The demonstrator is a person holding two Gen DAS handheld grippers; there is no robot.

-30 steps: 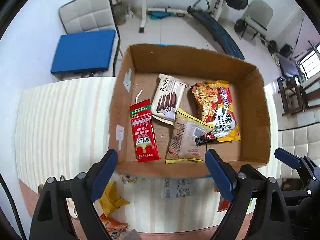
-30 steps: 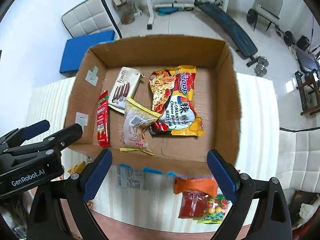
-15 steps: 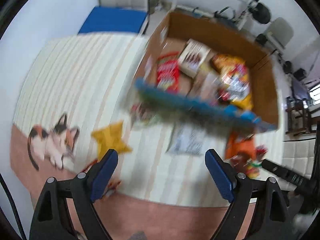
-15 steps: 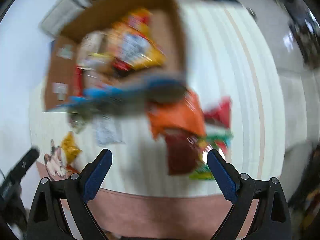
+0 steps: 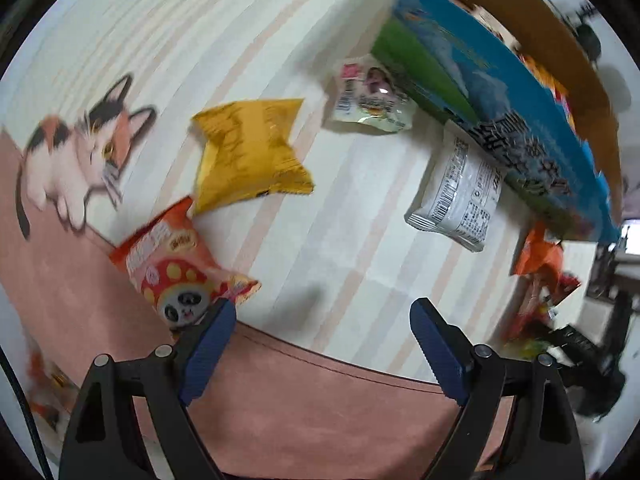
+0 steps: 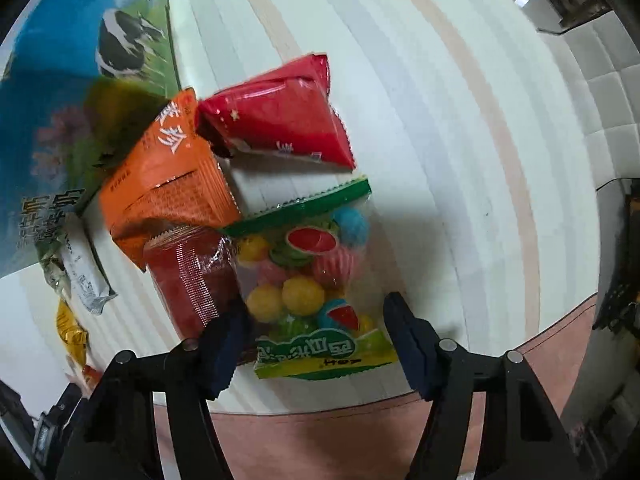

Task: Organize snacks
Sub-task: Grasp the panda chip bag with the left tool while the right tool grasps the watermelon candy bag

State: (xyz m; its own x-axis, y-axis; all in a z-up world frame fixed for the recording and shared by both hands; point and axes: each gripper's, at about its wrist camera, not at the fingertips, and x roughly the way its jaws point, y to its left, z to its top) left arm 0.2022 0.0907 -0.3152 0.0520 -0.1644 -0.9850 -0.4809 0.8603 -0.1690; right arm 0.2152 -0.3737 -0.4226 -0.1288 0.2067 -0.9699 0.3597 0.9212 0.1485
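In the right wrist view my right gripper (image 6: 316,320) points down over a clear bag of coloured candy balls (image 6: 308,280) with green edges. Its jaws are closing with the bag between them; the fingertips stand at the bag's two sides and the bag looks unsqueezed. A red packet (image 6: 280,124), an orange packet (image 6: 168,176) and a red see-through packet (image 6: 192,276) lie against it. My left gripper (image 5: 324,320) is open over bare tablecloth. An orange panda packet (image 5: 176,272) touches its left fingertip (image 5: 216,328); a yellow packet (image 5: 250,152) lies beyond.
The cardboard box, its outer side (image 5: 500,92) printed blue and green with a cow (image 6: 120,48), stands behind the loose snacks. A white packet (image 5: 460,192) and a small pale packet (image 5: 372,98) lie by it. The striped cloth has a cat picture (image 5: 80,152) and a pink border (image 5: 320,408).
Both grippers dropped from above the open box to the table in front of it and rolled. The right jaws have narrowed around the candy bag. The left jaws kept their width.
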